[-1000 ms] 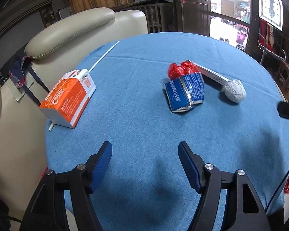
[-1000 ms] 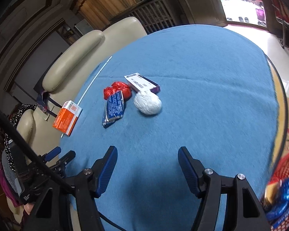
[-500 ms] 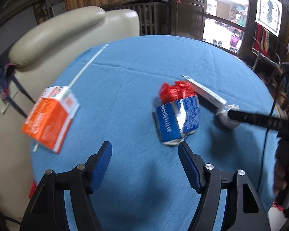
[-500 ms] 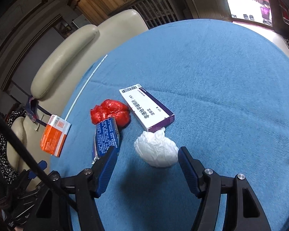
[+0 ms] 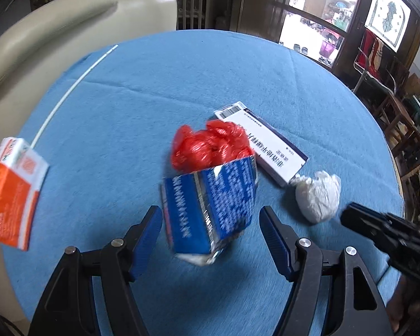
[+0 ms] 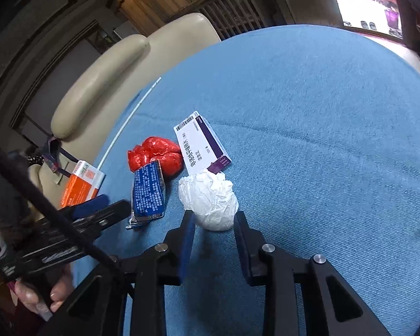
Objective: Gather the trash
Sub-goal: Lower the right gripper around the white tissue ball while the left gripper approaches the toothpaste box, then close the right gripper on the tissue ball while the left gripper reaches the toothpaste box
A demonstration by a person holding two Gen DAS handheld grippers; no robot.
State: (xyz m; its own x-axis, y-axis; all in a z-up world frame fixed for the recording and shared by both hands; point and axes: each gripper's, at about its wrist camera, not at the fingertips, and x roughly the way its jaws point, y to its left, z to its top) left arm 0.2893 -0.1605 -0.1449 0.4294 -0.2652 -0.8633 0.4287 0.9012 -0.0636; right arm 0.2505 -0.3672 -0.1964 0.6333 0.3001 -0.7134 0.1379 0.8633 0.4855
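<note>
On the blue tablecloth (image 5: 181, 78) lie a blue foil packet (image 5: 210, 210), a red crumpled bag (image 5: 210, 145), a white and purple box (image 5: 268, 145), a white paper ball (image 5: 319, 193) and an orange carton (image 5: 11, 193). My left gripper (image 5: 210, 224) is open, its fingers on either side of the blue packet's near end. My right gripper (image 6: 214, 221) has narrowed around the near part of the paper ball (image 6: 210, 198); contact is not clear. The blue packet (image 6: 148, 193), red bag (image 6: 156, 156), box (image 6: 201, 142) and carton (image 6: 82, 187) also show in the right wrist view.
A thin white straw (image 5: 69, 95) lies along the table's left edge. A cream armchair (image 5: 69, 19) stands behind the table at the left. Wooden chairs (image 5: 406, 128) stand at the right. The right gripper's body (image 5: 389, 235) shows at the lower right of the left wrist view.
Both grippers moved forward toward the trash pile. The left one now straddles the blue packet. The right one's jaws closed in around the paper ball.
</note>
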